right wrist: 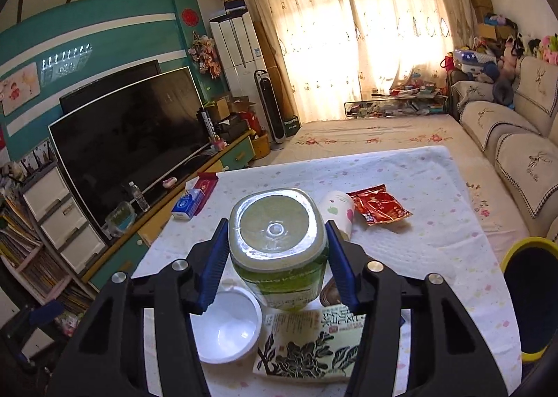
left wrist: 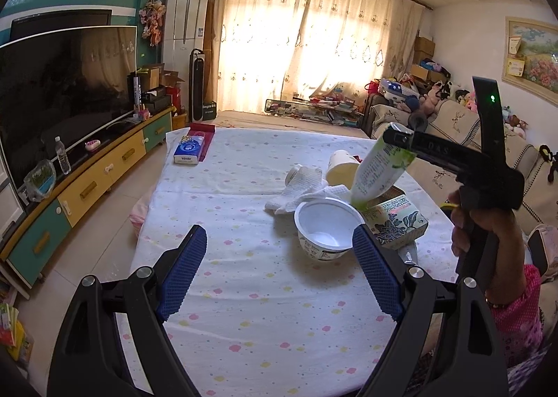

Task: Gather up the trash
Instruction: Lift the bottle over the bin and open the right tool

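Note:
My right gripper [right wrist: 277, 254] is shut on a green and white plastic bottle [right wrist: 279, 243] and holds it tilted above the table; the bottle also shows in the left wrist view [left wrist: 380, 166]. Below it lie a white plastic bowl [left wrist: 326, 227], a green tea box [left wrist: 397, 222], crumpled white tissue [left wrist: 307, 191], a paper cup [left wrist: 341, 166] and a red snack wrapper [right wrist: 378, 208]. My left gripper [left wrist: 279, 268] is open and empty, low over the tablecloth [left wrist: 244, 309], just left of the bowl.
A yellow-rimmed bin [right wrist: 533, 299] stands at the table's right side. A blue tissue pack [left wrist: 188, 151] and a red box [left wrist: 205, 133] lie at the far left corner. A TV [left wrist: 62, 93] and cabinet stand left, a sofa [right wrist: 505, 132] right.

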`<state>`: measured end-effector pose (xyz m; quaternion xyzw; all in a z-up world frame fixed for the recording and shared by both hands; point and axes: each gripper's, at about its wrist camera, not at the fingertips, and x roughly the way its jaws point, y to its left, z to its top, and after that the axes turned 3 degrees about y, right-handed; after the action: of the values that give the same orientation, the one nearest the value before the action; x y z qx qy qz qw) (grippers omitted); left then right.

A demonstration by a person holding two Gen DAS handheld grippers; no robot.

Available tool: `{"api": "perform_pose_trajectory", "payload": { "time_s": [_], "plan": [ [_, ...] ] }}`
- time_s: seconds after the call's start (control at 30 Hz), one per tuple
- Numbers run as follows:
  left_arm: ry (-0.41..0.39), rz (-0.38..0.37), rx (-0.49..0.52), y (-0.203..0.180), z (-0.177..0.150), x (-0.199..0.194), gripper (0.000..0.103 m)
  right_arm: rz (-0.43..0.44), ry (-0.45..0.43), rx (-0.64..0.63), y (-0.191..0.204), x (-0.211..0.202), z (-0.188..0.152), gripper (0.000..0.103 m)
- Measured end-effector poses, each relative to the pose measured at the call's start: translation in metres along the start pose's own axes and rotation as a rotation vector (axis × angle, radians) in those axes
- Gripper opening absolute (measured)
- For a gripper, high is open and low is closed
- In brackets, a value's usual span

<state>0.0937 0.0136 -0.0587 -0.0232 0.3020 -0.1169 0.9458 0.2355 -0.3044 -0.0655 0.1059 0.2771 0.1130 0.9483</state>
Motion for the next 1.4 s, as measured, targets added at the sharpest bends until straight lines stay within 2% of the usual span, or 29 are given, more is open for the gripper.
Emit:
{"api": "perform_pose_trajectory", "payload": {
  "time_s": [0.37, 0.6, 0.83, 1.0, 1.2, 1.4],
  "plan": [
    [0.017, -0.005, 0.005, -0.002, -0.001, 0.006, 0.085, 0.018, -0.073, 0.006, 0.0, -0.02, 0.026, 0.051],
    [0.021, -0.018, 0.017, -0.006, 0.0, 0.008, 0.085, -0.024, -0.131, 0.042, -0.027, -0.054, 0.032, 0.051],
    [0.042, -0.045, 0.039, -0.019, 0.002, 0.02, 0.085, -0.223, -0.174, 0.147, -0.113, -0.1, 0.016, 0.052],
    [0.07, -0.07, 0.056, -0.035, 0.002, 0.035, 0.085, -0.383, -0.152, 0.259, -0.191, -0.121, -0.008, 0.052],
    [0.11, -0.103, 0.082, -0.062, 0.003, 0.057, 0.085, -0.545, -0.071, 0.338, -0.268, -0.111, -0.041, 0.052],
    [0.141, -0.117, 0.134, -0.088, 0.003, 0.075, 0.085, -0.599, 0.036, 0.385, -0.314, -0.08, -0.071, 0.052]
  ]
}}
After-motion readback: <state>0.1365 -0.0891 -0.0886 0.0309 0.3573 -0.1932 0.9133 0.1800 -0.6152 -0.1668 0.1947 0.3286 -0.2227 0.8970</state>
